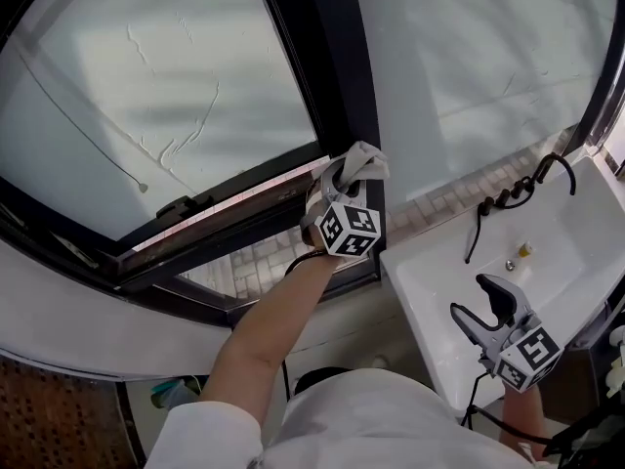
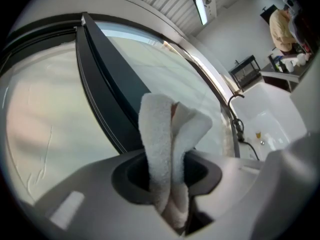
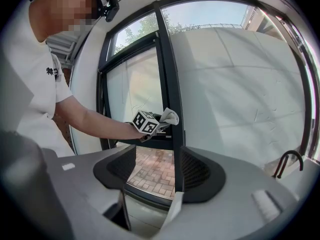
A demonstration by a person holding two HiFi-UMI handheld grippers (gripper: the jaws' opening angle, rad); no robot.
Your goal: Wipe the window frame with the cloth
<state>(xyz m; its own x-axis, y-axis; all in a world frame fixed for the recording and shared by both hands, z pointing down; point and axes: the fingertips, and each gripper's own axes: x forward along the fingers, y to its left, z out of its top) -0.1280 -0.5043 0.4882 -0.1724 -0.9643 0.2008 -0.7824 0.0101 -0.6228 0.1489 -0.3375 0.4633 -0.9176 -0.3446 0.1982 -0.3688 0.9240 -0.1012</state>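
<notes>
— Cloth (image 1: 363, 161): where is it?
— Pinched in the left gripper (image 1: 344, 186). It is white and folded, and its free end sticks out past the jaws. It lies against the dark upright of the frame (image 1: 332, 66), low down, where the upright meets the sash bar.
— Take it from the left, then.
— Left of the upright is a big pane (image 1: 146, 96) in its dark sash. Below the sash's lower bar, brick paving (image 1: 244, 262) shows outside. Then comes the upright, with the cloth on it. A bare forearm (image 1: 269, 330) reaches up to that gripper.
— And its jaws?
— Closed on the cloth. The left gripper view shows the fold squeezed between them and nothing else.
— Right of the upright?
— A pale wall (image 1: 469, 47) behind the glass. At the lower right is a white sink (image 1: 430, 281), with a black tap (image 1: 547, 169) at its far edge by the window.
— The other tool?
— The right gripper (image 1: 485, 306) hangs over the near part of the sink, well apart from the frame. Its jaws are spread wide with nothing between them. Through the gap, its own view shows the upright and the paving.
</notes>
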